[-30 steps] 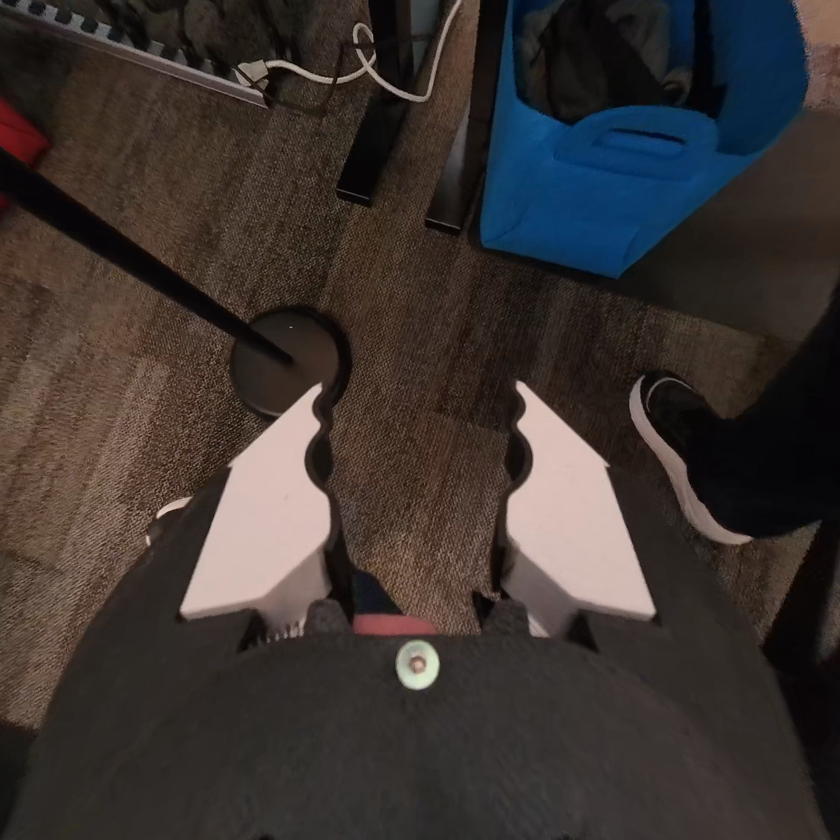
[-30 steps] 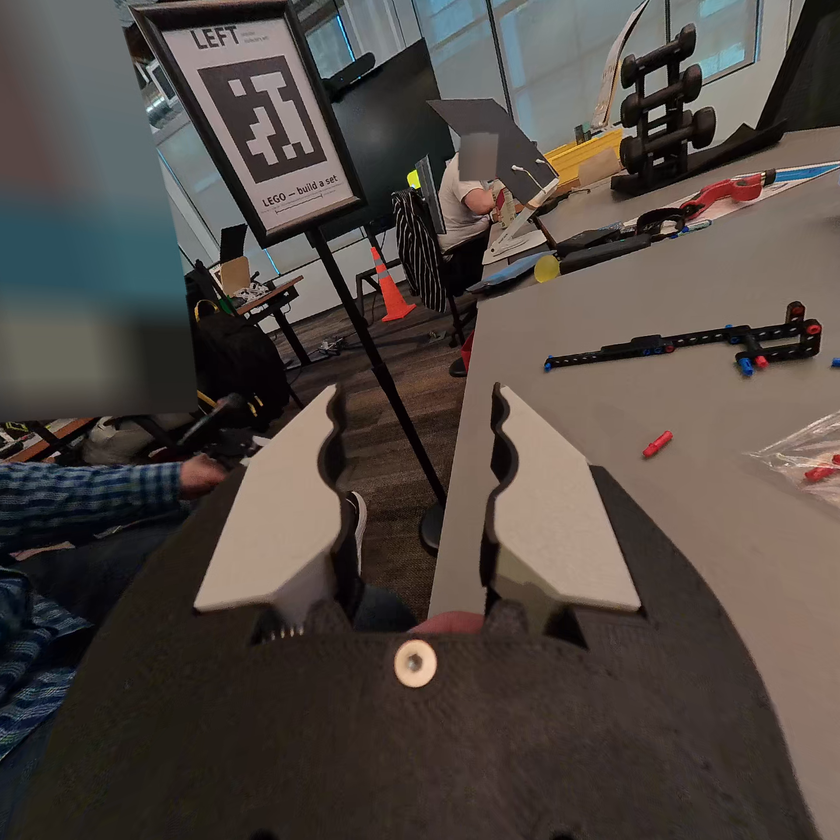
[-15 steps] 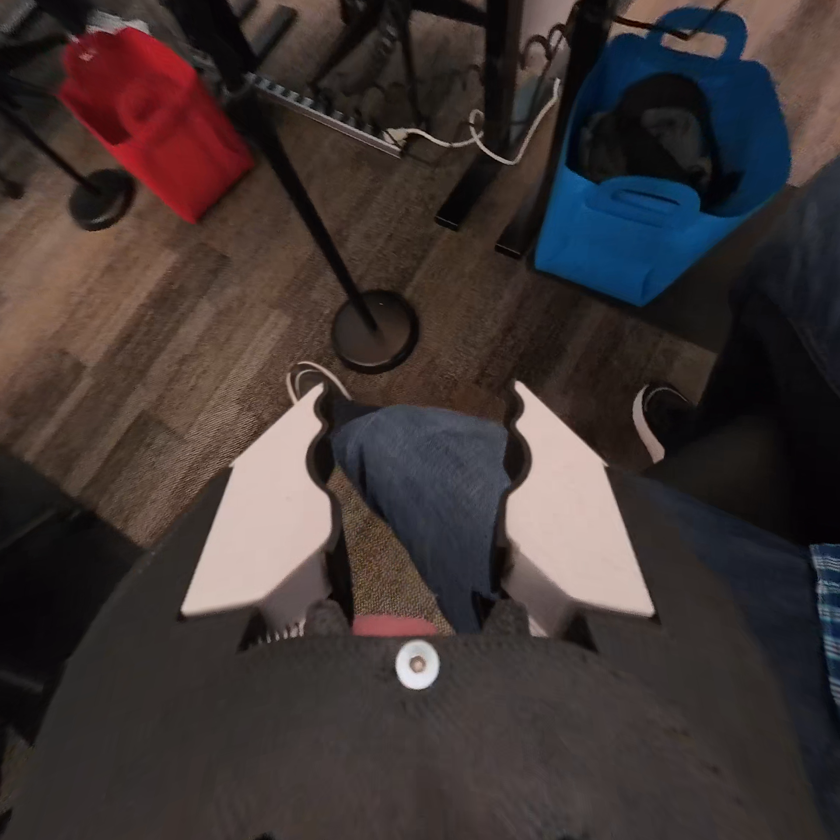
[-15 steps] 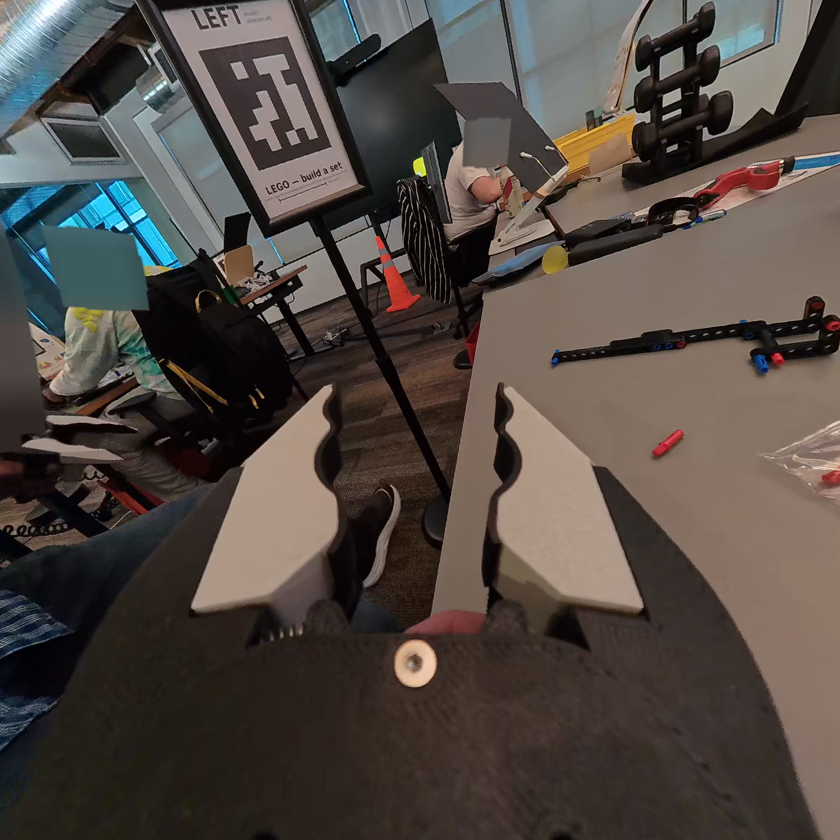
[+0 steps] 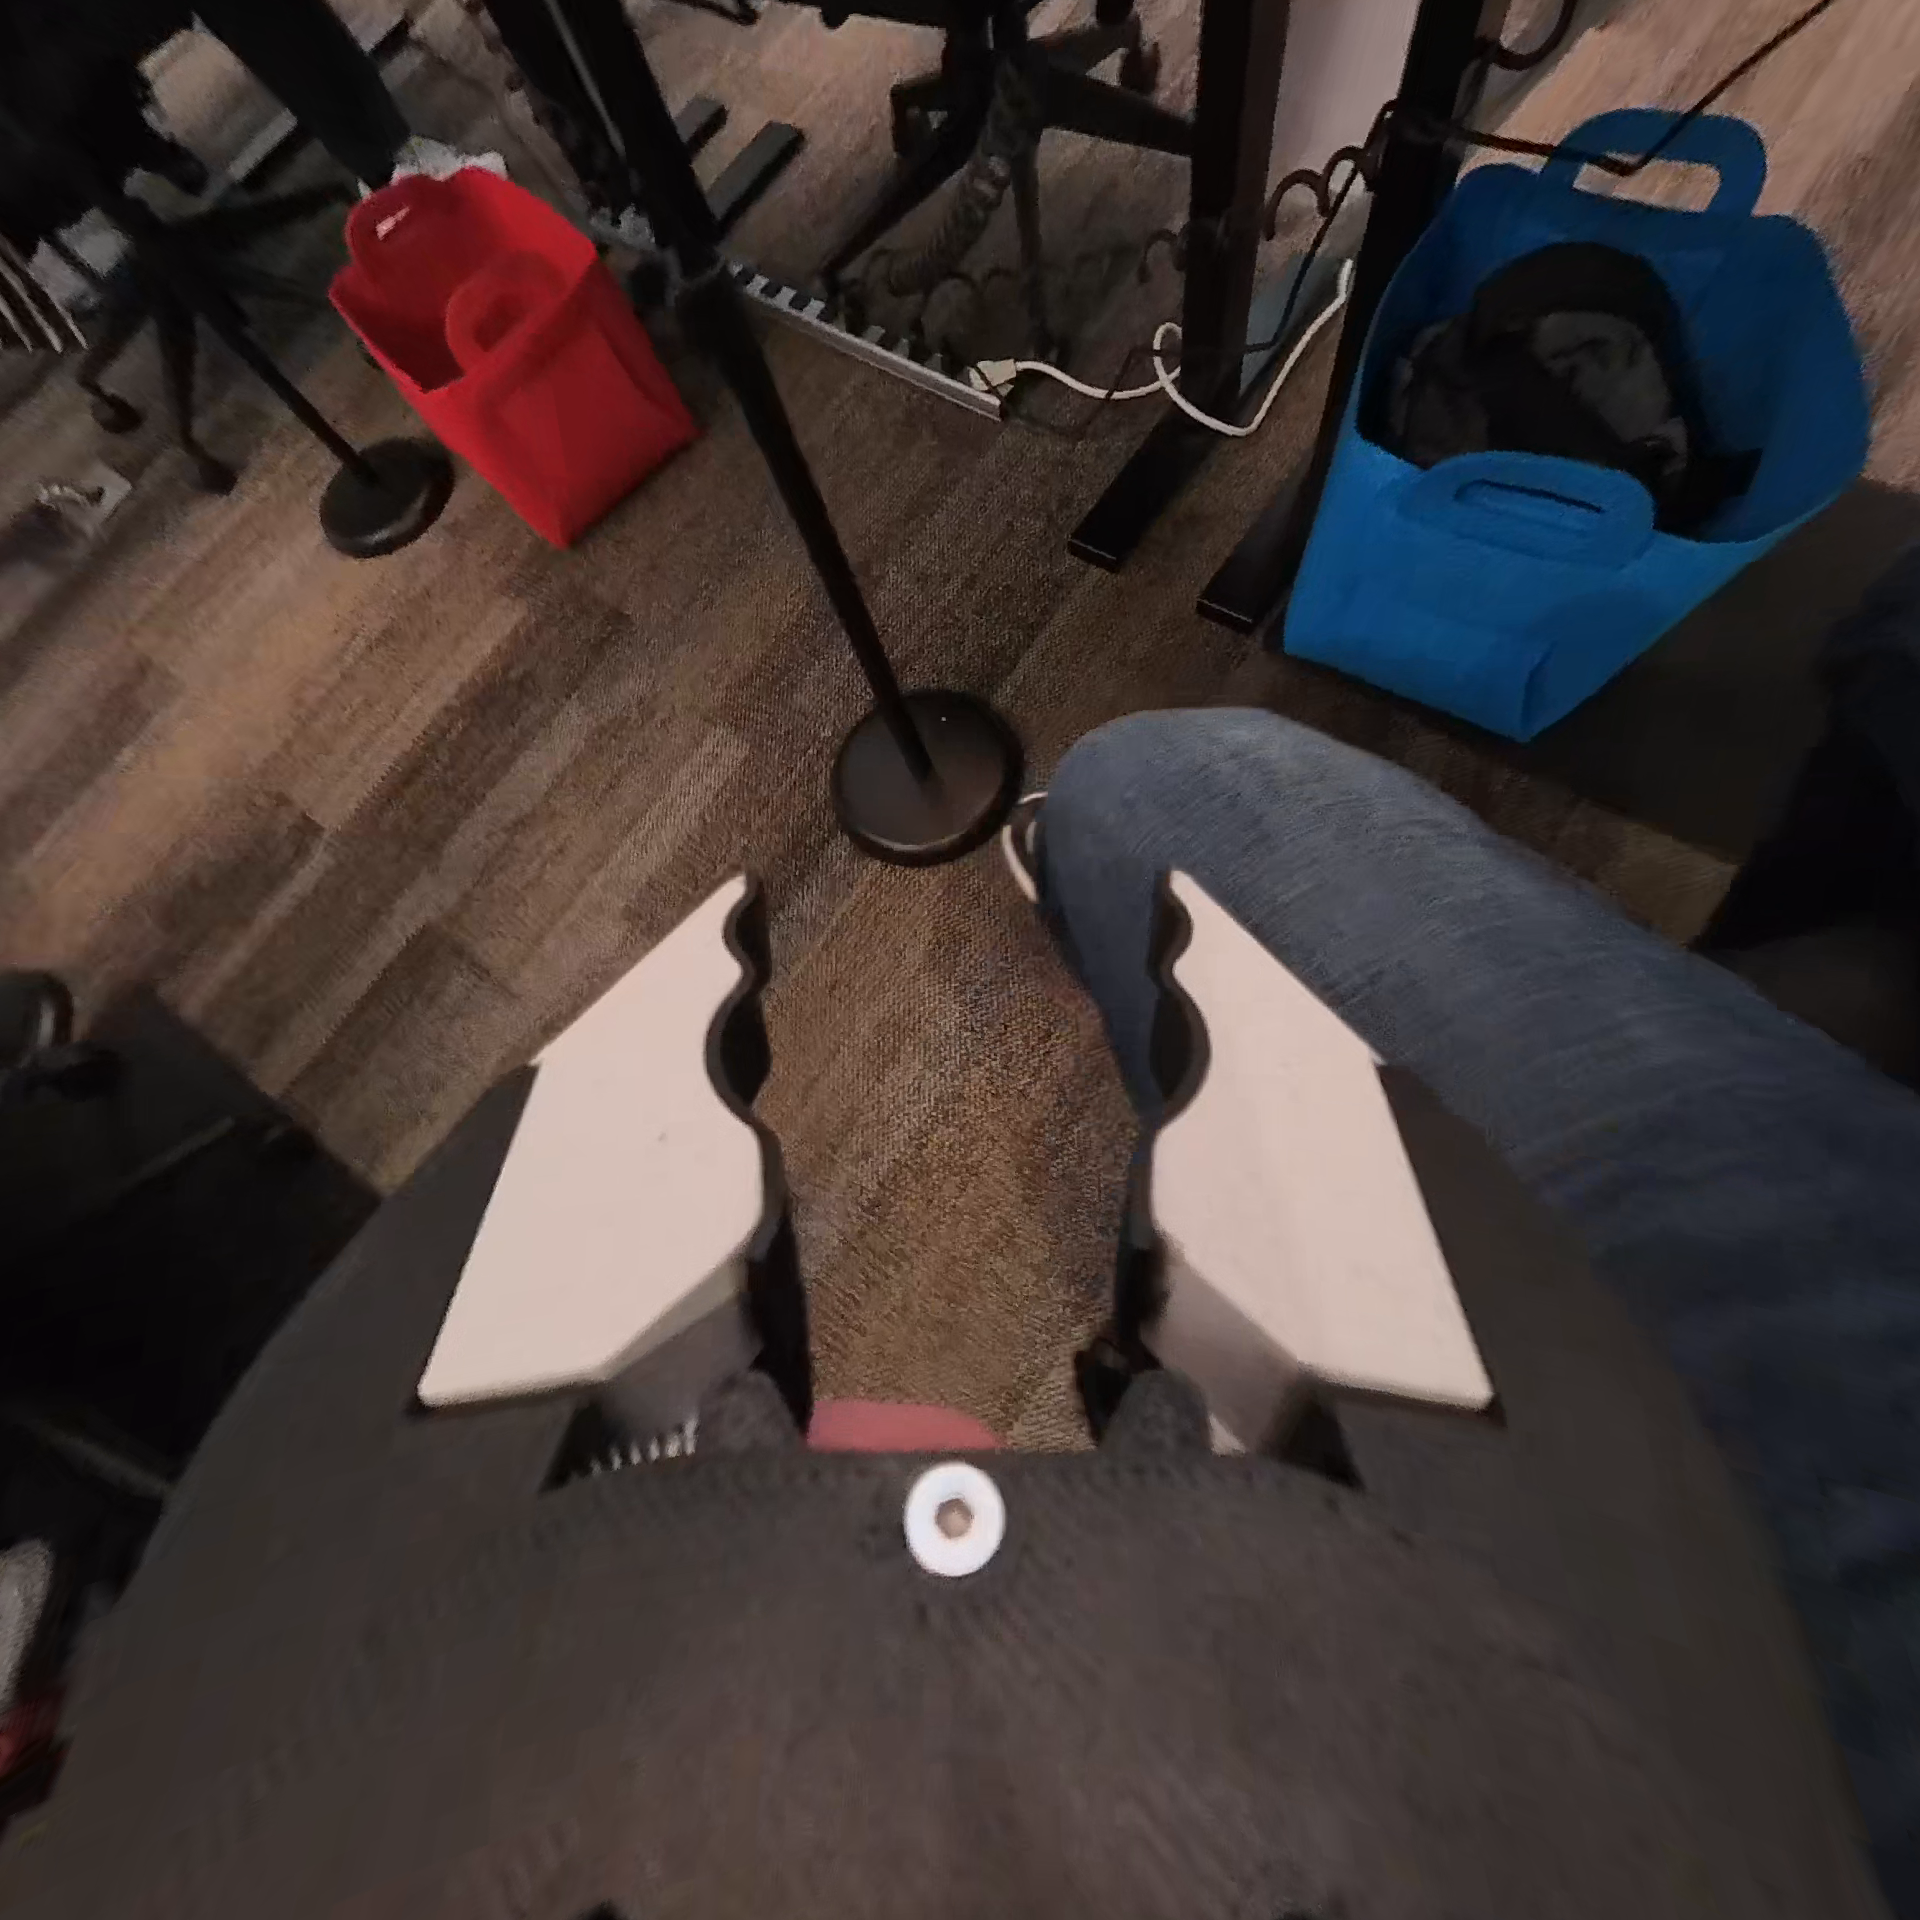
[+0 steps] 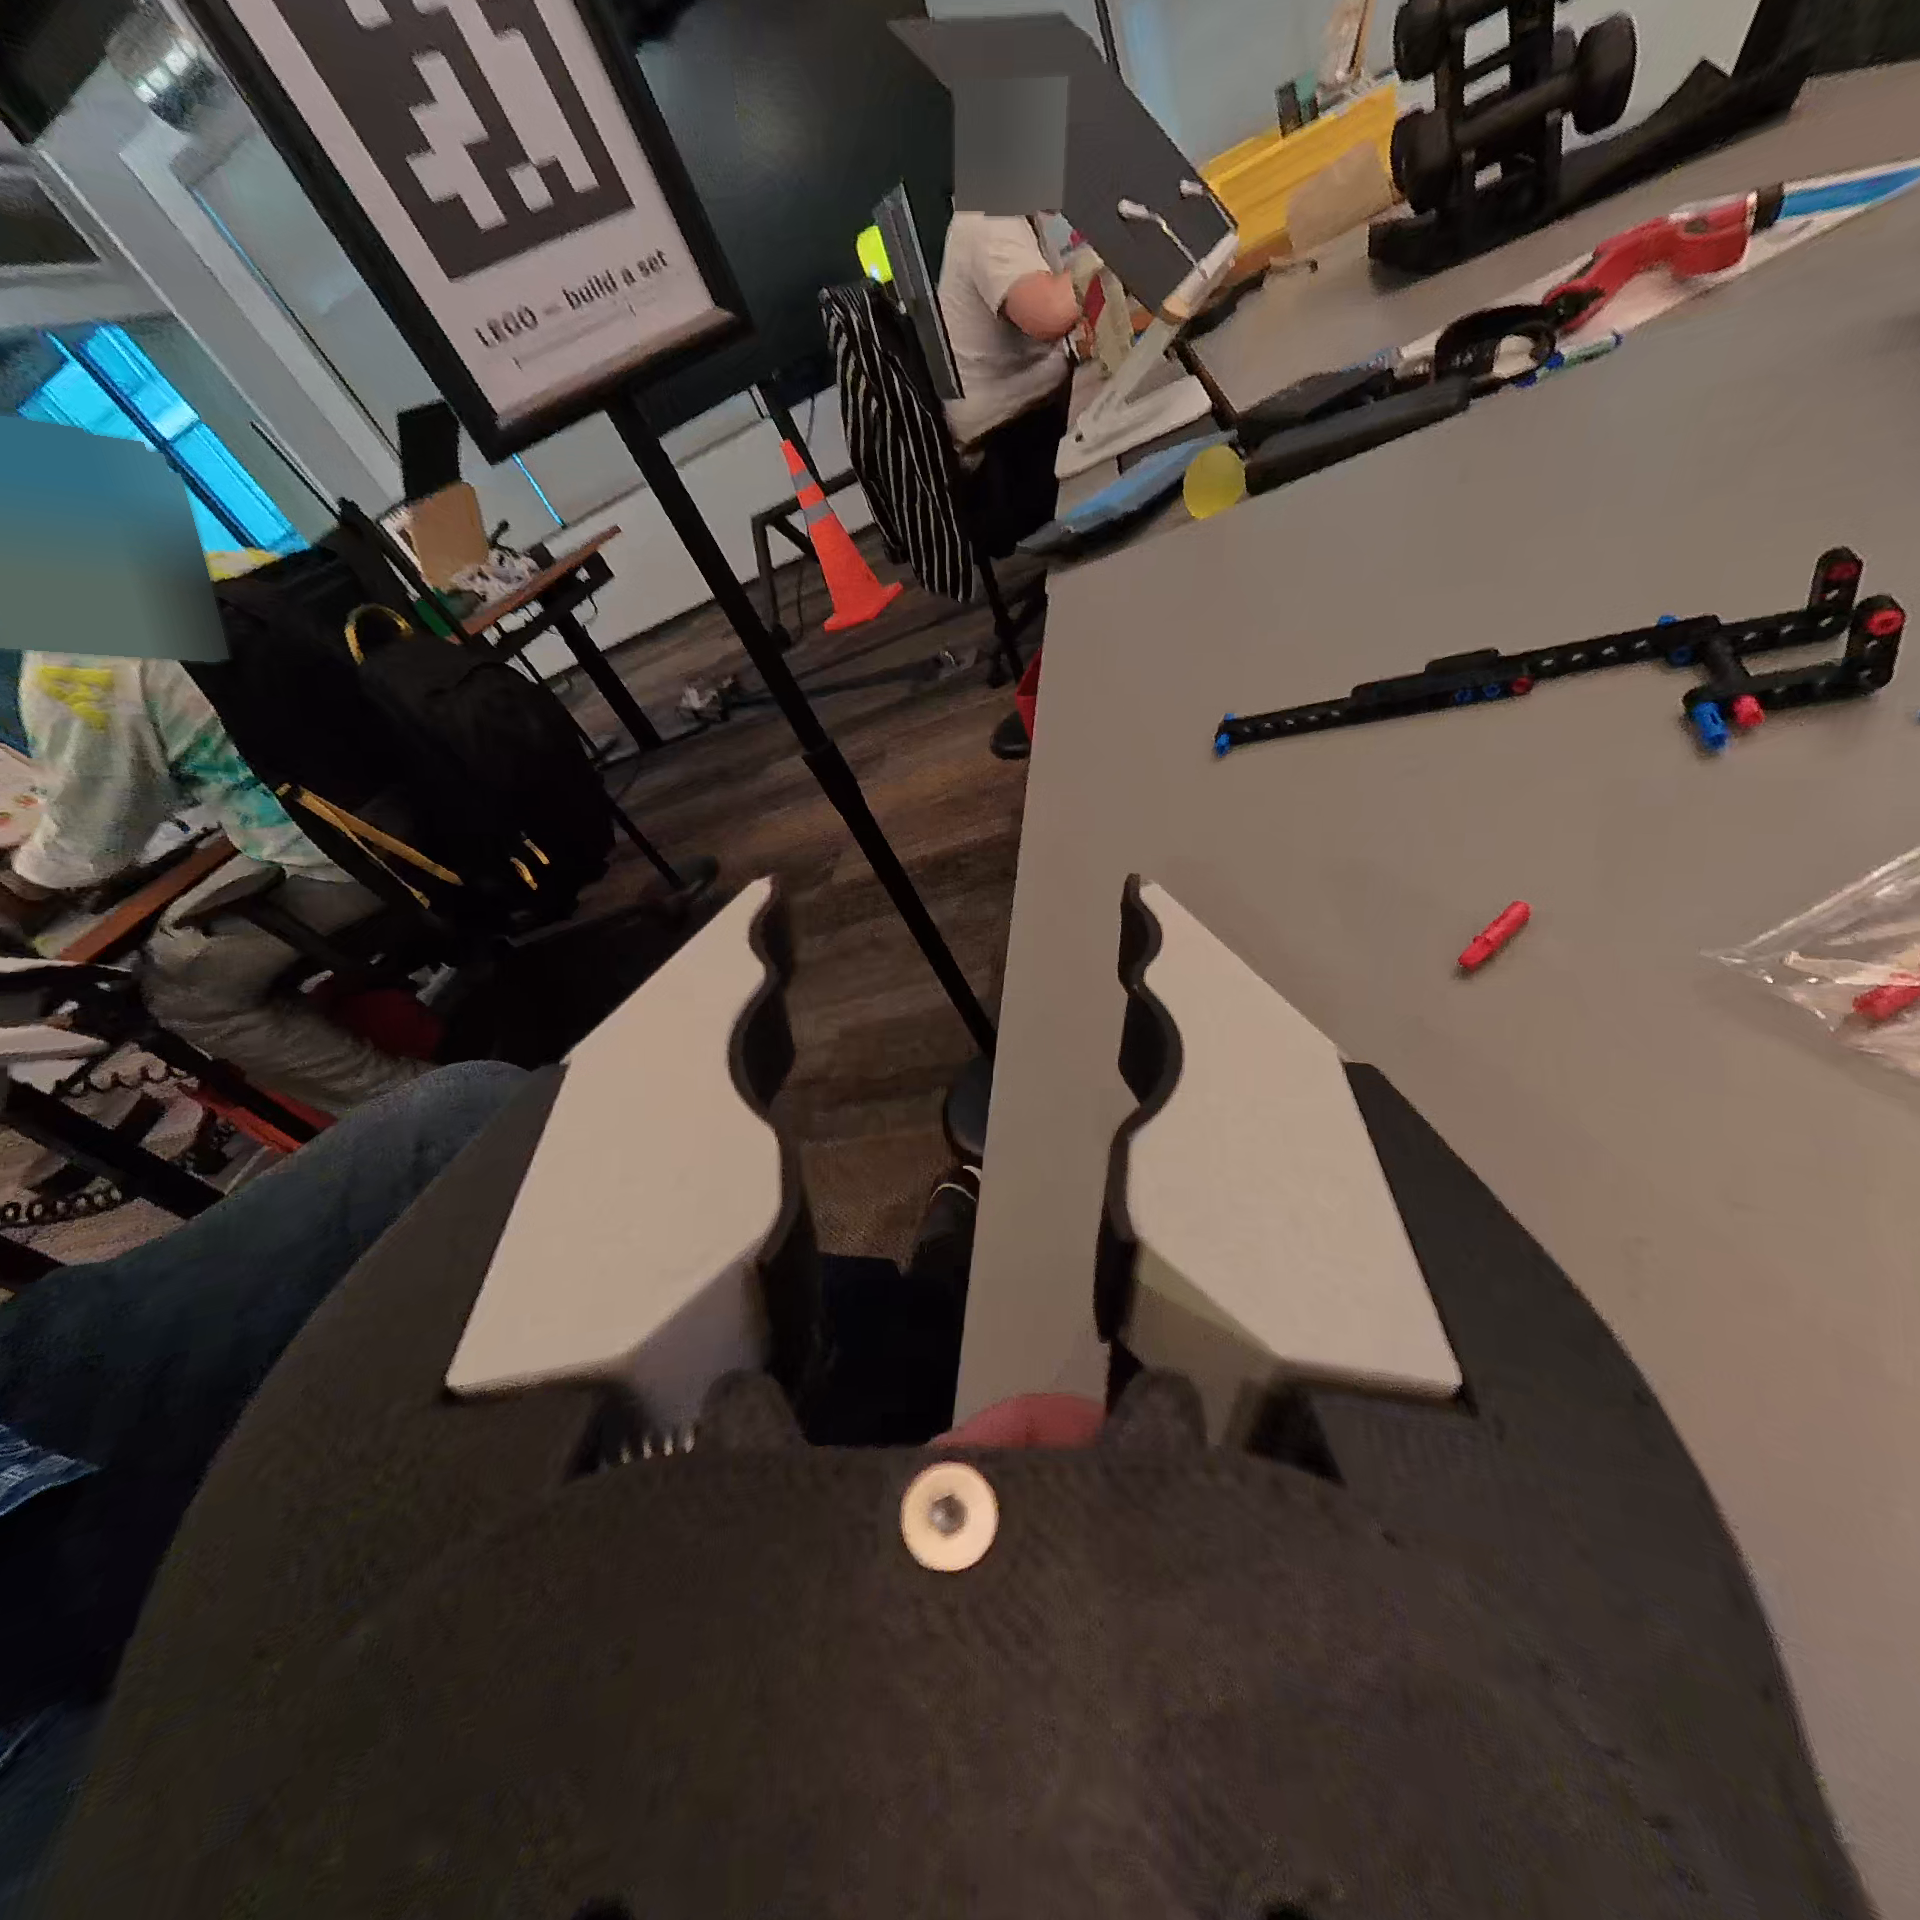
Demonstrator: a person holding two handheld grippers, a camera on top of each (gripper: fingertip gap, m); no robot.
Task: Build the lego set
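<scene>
— Grey table [image 6: 1299, 1039] on your side?

— Yes. The right gripper [image 6: 951, 894] hangs over its near left edge, jaws spread wide with nothing between them; one finger is above the tabletop, the other above the carpet.

— And the lego?

— A long black beam assembly [image 6: 1558, 665] with blue and red pins lies flat, ahead and to the right of the right gripper, well apart from it. Nearer, still to its right, a single red pin [image 6: 1493, 935] lies by itself. At the far right edge a clear plastic bag [image 6: 1839, 977] holds more small pieces.

— Beyond the table edge?

— Left of the fingers, a black stand [image 6: 790, 707] carrying a framed sign [image 6: 468, 187], with an orange cone [image 6: 842, 561] farther back.

— The left gripper [image 5: 956, 899]?

— Pointing down at brown carpet [image 5: 416, 779], jaws equally wide and empty. A denim-clad knee [image 5: 1351, 883] sits just beside its right finger, passing behind that finger. Straight ahead is the round black base [image 5: 925, 779] of a stand; a red bag [image 5: 509, 353] lies far ahead to the left, a blue bag [image 5: 1538, 520] far ahead to the right.
</scene>
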